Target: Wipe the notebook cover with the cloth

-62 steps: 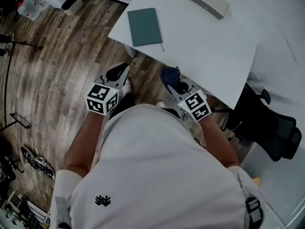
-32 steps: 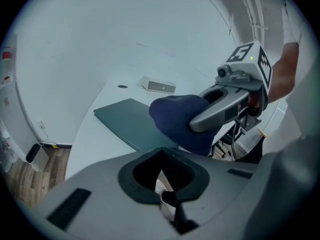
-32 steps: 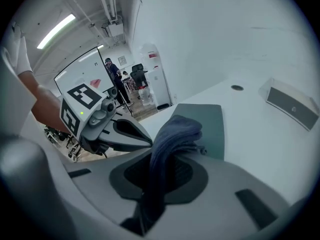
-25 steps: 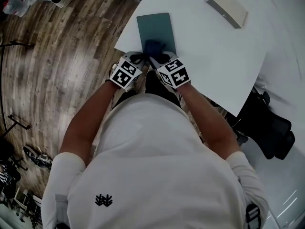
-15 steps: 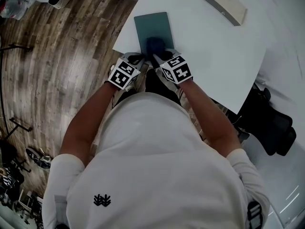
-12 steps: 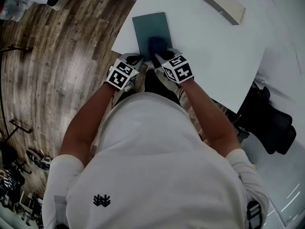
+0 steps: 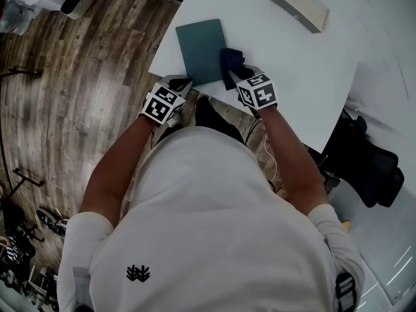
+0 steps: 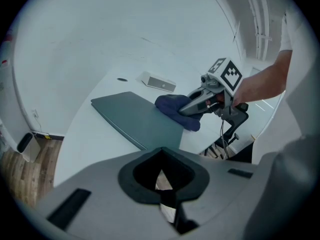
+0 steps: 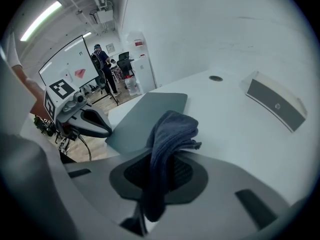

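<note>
A teal notebook (image 7: 200,43) lies closed near the white table's (image 7: 305,70) front left corner. My right gripper (image 7: 234,77) is shut on a dark blue cloth (image 7: 230,62), which rests at the notebook's right edge, partly on the cover and partly on the table. In the right gripper view the cloth (image 9: 167,134) hangs bunched out of the jaws above the notebook (image 9: 150,116). My left gripper (image 7: 181,83) is shut, with its tip at the notebook's near left corner. From the left gripper view the notebook (image 8: 137,119) lies just ahead, with the cloth (image 8: 175,109) and right gripper (image 8: 197,104) beyond it.
A grey oblong box (image 7: 299,4) sits at the table's far side, with a small round hole (image 9: 216,78) in the tabletop near it. A black office chair (image 7: 364,168) stands to the right. Wood floor (image 7: 78,96) with a white bin (image 7: 71,0) lies to the left.
Both grippers rose from over the floor to the notebook. The right gripper then dragged the cloth from the cover's near part rightward to its right edge. The left gripper stayed at the corner.
</note>
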Available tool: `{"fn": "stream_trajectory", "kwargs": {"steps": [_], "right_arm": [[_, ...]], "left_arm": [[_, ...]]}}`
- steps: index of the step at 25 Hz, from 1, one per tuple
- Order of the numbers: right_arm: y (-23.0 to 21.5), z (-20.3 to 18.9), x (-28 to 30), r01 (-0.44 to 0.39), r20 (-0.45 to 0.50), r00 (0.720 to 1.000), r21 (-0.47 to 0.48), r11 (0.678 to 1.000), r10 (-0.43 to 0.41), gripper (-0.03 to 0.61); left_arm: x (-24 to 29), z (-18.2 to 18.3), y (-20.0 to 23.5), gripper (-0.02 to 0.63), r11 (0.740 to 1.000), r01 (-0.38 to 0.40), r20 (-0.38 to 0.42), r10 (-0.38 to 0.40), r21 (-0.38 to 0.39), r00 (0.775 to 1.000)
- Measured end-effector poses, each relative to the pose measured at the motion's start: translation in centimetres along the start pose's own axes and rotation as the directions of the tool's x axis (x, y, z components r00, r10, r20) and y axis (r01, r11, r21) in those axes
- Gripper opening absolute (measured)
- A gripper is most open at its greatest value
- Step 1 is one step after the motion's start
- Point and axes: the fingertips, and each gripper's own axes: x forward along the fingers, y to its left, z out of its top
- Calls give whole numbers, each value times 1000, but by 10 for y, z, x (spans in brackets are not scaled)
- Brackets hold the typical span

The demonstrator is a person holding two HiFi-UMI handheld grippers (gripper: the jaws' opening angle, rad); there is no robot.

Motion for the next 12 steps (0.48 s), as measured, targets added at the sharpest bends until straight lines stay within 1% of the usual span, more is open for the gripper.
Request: {"fn": "stream_trajectory", "kwargs": {"steps": [3,5,9,12], "right_arm": [[-15,-5,-4,35,-26,999,-10,999,-36,43],[-19,-7,-7,37,-35,999,-15,999,-38,43],[-14,5,-15,16,-22,1000,-23,1000,-16,43],[6,27,-14,-26,3,1000,-45,999,26,43]], "left_arm": [[1,0,0,6,1000,0,1,0,-1,1000],[2,-1,-1,6,1000,1,1,-1,-4,1000],[4,1,0,6,1000,6,4,-6,-14,1000],[4,1,0,6,1000,8,6,-8,-15,1000]]}}
